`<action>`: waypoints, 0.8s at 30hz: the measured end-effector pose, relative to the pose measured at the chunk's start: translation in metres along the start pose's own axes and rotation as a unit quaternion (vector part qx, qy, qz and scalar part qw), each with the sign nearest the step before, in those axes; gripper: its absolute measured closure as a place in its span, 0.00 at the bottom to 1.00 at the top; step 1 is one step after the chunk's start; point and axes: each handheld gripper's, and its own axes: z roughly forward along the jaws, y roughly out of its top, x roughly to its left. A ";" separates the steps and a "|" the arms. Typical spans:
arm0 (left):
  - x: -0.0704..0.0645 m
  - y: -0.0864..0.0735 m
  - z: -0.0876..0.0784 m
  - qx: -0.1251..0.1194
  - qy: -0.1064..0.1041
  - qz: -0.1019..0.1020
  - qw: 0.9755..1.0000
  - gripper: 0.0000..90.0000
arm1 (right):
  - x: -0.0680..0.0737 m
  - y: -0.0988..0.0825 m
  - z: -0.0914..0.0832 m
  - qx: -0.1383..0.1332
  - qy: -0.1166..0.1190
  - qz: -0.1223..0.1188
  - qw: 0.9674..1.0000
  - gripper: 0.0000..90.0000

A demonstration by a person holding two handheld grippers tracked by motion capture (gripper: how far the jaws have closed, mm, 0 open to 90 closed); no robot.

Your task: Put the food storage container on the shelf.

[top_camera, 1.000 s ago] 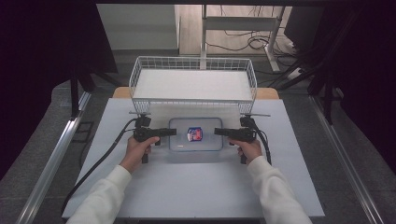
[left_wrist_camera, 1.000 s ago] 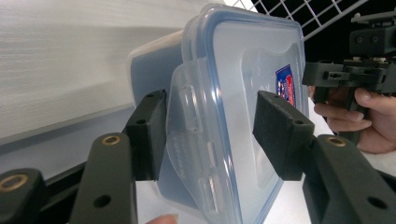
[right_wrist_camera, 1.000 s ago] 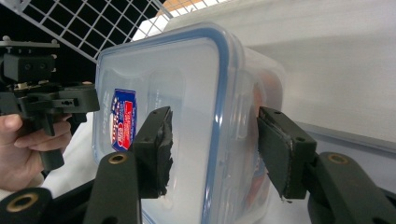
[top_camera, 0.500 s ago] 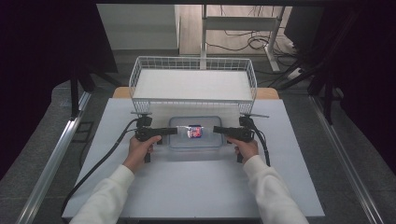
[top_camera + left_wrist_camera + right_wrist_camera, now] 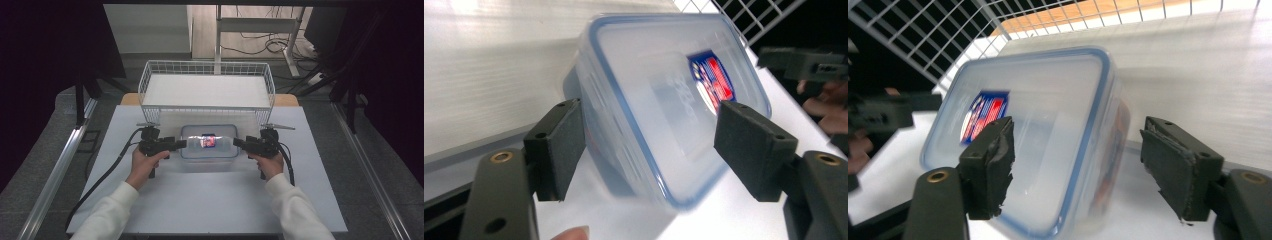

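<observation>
A clear plastic container (image 5: 197, 150) with a blue-rimmed lid and a red and blue label (image 5: 207, 141) rests on the white table (image 5: 210, 200), just in front of the wire basket (image 5: 150, 75). My left gripper (image 5: 182, 144) is at its left end and my right gripper (image 5: 236, 143) at its right end. In the left gripper view the container (image 5: 659, 90) lies between the pads (image 5: 556, 145), which stand off it. In the right gripper view the container's (image 5: 1048, 100) end also sits between parted pads (image 5: 1175, 170). Both sets of jaws have just been opening.
The white wire basket (image 5: 207, 65) stands behind the container with a pale floor inside, and its mesh (image 5: 923, 30) shows close by. A wooden board edge (image 5: 287, 100) sits under it. Cables trail from both grippers toward the near edge.
Both grippers were closed on the container's ends; their jaws have now spread off it. Both hands have drawn slightly outward and up, and the container stays on the table.
</observation>
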 end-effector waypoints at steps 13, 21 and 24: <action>-0.028 -0.044 -0.042 0.032 0.026 0.079 0.996 0.30 | 0.033 -0.035 -0.040 0.042 -0.011 -0.147 0.988 0.86; -0.040 -0.067 -0.055 0.054 0.030 0.105 0.993 0.29 | 0.060 -0.060 -0.017 0.105 -0.007 -0.220 0.970 0.98; -0.044 -0.073 -0.057 0.063 0.039 0.121 0.990 0.29 | 0.066 -0.064 -0.002 0.115 -0.005 -0.229 0.967 0.99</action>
